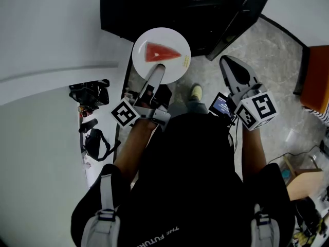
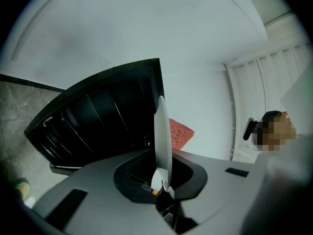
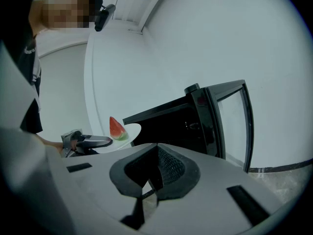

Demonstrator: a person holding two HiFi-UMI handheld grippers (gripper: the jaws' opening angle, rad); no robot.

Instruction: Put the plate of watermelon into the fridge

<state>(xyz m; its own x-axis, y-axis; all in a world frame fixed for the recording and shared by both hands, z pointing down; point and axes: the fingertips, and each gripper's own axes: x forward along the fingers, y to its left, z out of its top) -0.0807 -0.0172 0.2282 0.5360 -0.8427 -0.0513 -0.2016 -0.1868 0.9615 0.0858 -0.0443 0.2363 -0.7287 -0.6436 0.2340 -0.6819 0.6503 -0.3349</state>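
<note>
A white plate (image 1: 169, 68) carrying a red watermelon wedge (image 1: 160, 52) is held level in front of the black fridge (image 1: 169, 9), whose door (image 1: 241, 19) stands open to the right. My left gripper (image 1: 156, 76) is shut on the plate's near rim. In the left gripper view the plate (image 2: 161, 131) shows edge-on between the jaws of the left gripper (image 2: 164, 182), with the watermelon (image 2: 181, 133) behind it. My right gripper (image 1: 232, 68) is shut and empty, to the right of the plate, near the door. The right gripper view shows the plate (image 3: 128, 131), watermelon (image 3: 116, 128) and dark fridge interior (image 3: 171, 126).
Black bags and gear (image 1: 90, 94) lie on the floor at the left by a white curved wall. An orange object (image 1: 316, 78) and a cardboard box (image 1: 303, 181) are at the right. Another person (image 2: 274, 129) stands in the background.
</note>
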